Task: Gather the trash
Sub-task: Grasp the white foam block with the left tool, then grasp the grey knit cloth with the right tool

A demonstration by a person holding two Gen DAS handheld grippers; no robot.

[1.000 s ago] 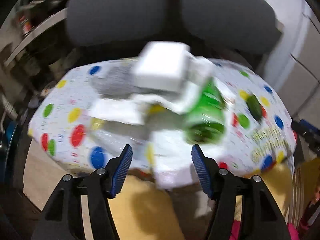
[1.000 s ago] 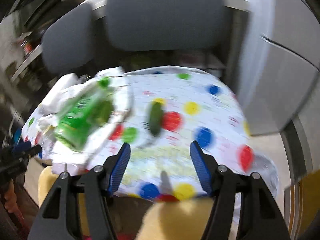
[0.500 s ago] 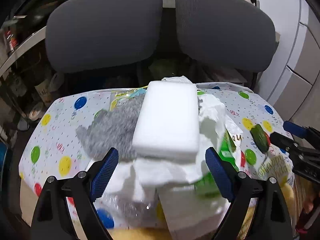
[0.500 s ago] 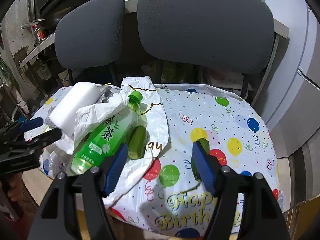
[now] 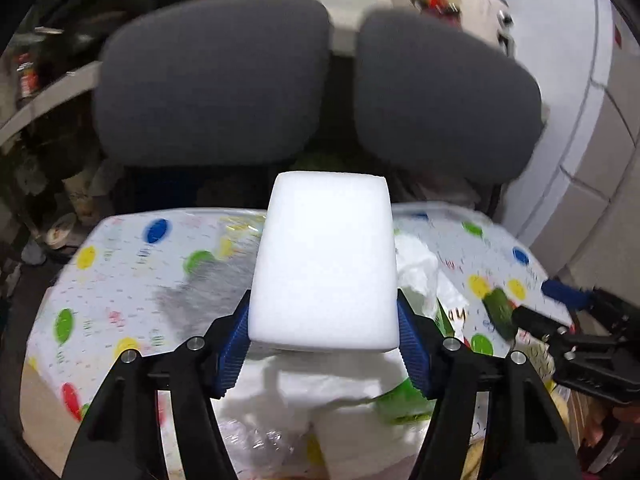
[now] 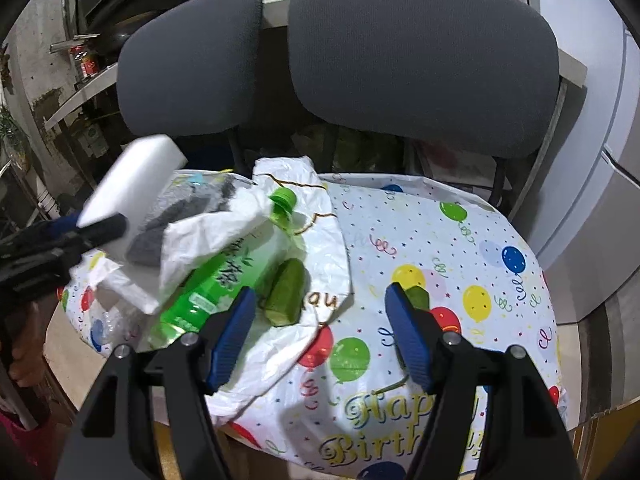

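My left gripper (image 5: 324, 344) is shut on a white foam block (image 5: 326, 260) and holds it above the table; the block also shows in the right wrist view (image 6: 132, 176). Under it lie a white plastic bag (image 6: 316, 216), a green tea bottle (image 6: 224, 280), a grey cloth (image 6: 176, 216) and crumpled white paper (image 5: 348, 412). A cucumber piece (image 6: 286, 292) rests on the bag and another (image 6: 418, 296) lies by my right fingers. My right gripper (image 6: 320, 336) is open and empty above the balloon tablecloth (image 6: 460, 264).
Two grey chair backs (image 6: 420, 52) stand close behind the table. A white cabinet (image 6: 600, 200) is at the right. Cluttered shelves (image 6: 84, 80) are at the far left. The table's front edge is near both grippers.
My left gripper has closed on the foam block and lifted it off the pile. My right gripper has stayed open and moved little.
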